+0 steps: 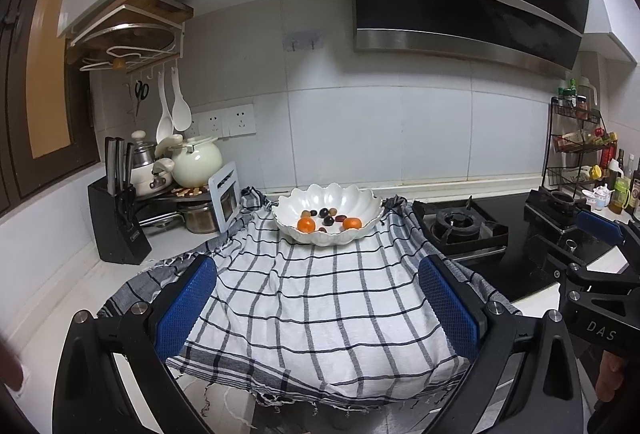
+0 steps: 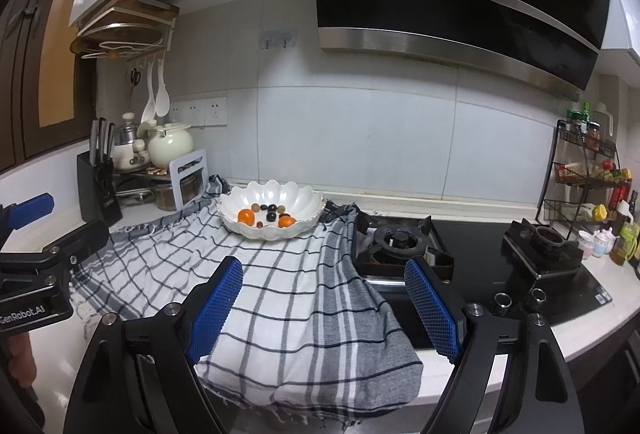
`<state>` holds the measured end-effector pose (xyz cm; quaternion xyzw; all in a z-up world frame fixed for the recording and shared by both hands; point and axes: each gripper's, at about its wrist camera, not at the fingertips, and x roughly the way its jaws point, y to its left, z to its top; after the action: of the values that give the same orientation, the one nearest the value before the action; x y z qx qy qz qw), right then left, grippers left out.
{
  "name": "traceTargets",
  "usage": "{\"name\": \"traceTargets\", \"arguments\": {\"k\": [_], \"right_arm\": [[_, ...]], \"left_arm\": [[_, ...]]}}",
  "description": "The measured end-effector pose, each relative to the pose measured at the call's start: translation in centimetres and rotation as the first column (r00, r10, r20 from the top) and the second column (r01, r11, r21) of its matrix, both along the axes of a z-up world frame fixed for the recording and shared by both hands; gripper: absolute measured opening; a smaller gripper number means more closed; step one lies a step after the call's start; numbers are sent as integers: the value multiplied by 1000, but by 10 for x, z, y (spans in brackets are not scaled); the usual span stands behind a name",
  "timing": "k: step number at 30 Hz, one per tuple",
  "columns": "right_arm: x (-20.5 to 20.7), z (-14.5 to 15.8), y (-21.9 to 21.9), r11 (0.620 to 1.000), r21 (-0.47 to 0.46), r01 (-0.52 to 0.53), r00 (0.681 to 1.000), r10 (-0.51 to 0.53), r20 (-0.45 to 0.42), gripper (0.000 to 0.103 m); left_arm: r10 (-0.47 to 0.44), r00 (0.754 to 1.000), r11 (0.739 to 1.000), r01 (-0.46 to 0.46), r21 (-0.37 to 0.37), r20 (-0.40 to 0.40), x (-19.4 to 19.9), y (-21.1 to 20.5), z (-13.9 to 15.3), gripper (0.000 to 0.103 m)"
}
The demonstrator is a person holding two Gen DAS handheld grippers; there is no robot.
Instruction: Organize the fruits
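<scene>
Fruits (image 1: 329, 220) all sit inside scalloped white bowl (image 1: 370, 205) at the checked cloth's (image 1: 320, 298) far edge. Left gripper (image 1: 318, 308) and right gripper (image 2: 323, 308) hover near the cloth's front edge, jaws wide, empty, likely between picks.

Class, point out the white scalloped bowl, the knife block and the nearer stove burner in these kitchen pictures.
white scalloped bowl (image 1: 362, 232): left wrist view, front outer wall.
knife block (image 1: 116, 226): left wrist view, black front face.
nearer stove burner (image 2: 398, 239): right wrist view, centre ring.

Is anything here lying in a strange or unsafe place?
Yes. The checked cloth under the bowl drapes over the left edge of the stove, beside a burner; cloth on a cooktop looks risky.
</scene>
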<state>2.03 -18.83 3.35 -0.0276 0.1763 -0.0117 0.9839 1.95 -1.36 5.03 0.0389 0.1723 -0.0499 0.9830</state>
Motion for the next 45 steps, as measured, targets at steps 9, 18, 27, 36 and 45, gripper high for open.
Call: {"name": "traceTargets", "arguments": {"k": [9,18,27,36,45], "right_arm": [[-3,1,-1,1000,-1,0,1000,0,2,84],[-4,2,0,1000,-1,-2,1000,2,5,84],[-7,5,0,1000,-1,1,1000,-1,8,84],[-7,7,0,1000,-3,4,1000,-4,9,84],[-7,7,1,1000,-4,3,1000,-3,9,84]], "left_arm": [[-2,1000,1000,2,0,1,-2,0,2,103],[-4,1000,1000,4,-2,4,-5,1,3,103],[-8,1000,1000,8,-1,7,-6,0,6,103],[-12,1000,1000,12,0,5,-6,-3,7,103],[-16,1000,1000,16,-2,2,-6,-2,7,103]]}}
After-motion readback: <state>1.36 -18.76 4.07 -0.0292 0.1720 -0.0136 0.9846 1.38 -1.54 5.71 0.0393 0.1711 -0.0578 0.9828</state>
